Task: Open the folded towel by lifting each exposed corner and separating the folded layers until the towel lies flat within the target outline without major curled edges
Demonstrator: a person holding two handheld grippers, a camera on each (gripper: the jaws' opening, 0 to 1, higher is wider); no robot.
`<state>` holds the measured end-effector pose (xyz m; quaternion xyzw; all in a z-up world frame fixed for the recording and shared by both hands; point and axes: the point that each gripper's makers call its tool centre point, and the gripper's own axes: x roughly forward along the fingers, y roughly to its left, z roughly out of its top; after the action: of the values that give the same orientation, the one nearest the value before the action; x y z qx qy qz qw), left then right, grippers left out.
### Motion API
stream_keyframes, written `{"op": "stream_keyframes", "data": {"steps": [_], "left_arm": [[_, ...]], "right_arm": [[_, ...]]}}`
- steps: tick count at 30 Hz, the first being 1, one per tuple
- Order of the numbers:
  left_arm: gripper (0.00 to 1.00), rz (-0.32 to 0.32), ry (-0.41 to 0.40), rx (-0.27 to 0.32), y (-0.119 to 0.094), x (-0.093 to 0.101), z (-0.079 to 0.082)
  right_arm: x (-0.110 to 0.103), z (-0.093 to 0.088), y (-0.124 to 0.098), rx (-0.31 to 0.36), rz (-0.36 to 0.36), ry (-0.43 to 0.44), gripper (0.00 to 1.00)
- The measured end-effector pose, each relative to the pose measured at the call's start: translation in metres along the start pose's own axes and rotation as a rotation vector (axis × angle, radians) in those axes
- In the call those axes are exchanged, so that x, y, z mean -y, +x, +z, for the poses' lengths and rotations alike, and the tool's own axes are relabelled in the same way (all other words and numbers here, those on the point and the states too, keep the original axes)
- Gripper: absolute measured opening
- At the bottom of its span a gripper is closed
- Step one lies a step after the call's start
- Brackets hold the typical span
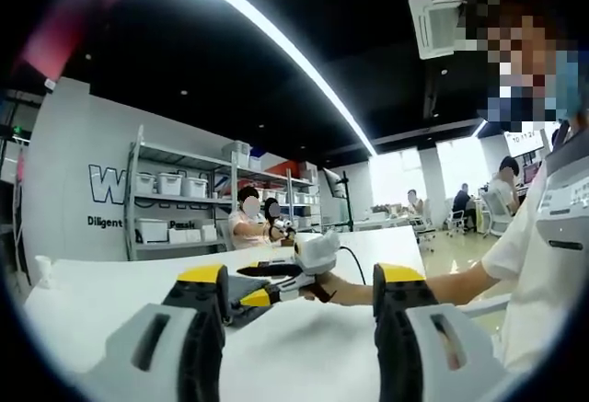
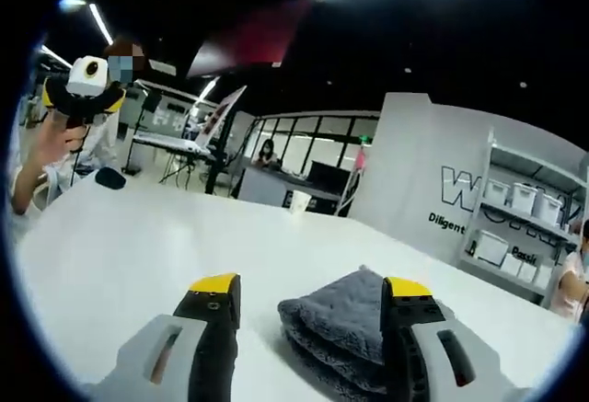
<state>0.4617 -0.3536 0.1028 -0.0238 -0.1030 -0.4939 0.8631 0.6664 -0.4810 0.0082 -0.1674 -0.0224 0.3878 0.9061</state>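
A folded grey towel lies on the white table, a pointed corner of it rising between my right gripper's jaws. My right gripper is open, and the towel lies close against its right jaw. In the left gripper view, my left gripper is open and hangs above the table. Beyond it, a hand holds the right gripper, whose yellow tips stand apart over a grey patch of towel. The left gripper is raised at the far left of the right gripper view.
A person in a white shirt stands at the table's right side. Metal shelves with white bins line the back wall, with seated people near them. A small dark object and a white cup sit at the table's far edge.
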Motion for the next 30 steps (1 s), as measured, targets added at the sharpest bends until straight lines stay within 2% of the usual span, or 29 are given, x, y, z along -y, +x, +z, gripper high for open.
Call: {"op": "stream_keyframes", "data": {"steps": [10,16,30], "left_arm": [[0.63,-0.002,-0.001,-0.004,0.002,0.000,-0.002],[0.63,-0.002,-0.001,-0.003,0.003,0.001,-0.002],[0.63,-0.008,-0.007,-0.007,0.005,0.001,-0.006]], "right_arm": [[-0.006,-0.005,0.004,-0.033,0.012,-0.069,0.57],[-0.007,-0.013,0.007,-0.063,0.019,-0.070,0.57],[-0.009,-0.014,0.004,-0.065,0.024,-0.086,0.56]]}}
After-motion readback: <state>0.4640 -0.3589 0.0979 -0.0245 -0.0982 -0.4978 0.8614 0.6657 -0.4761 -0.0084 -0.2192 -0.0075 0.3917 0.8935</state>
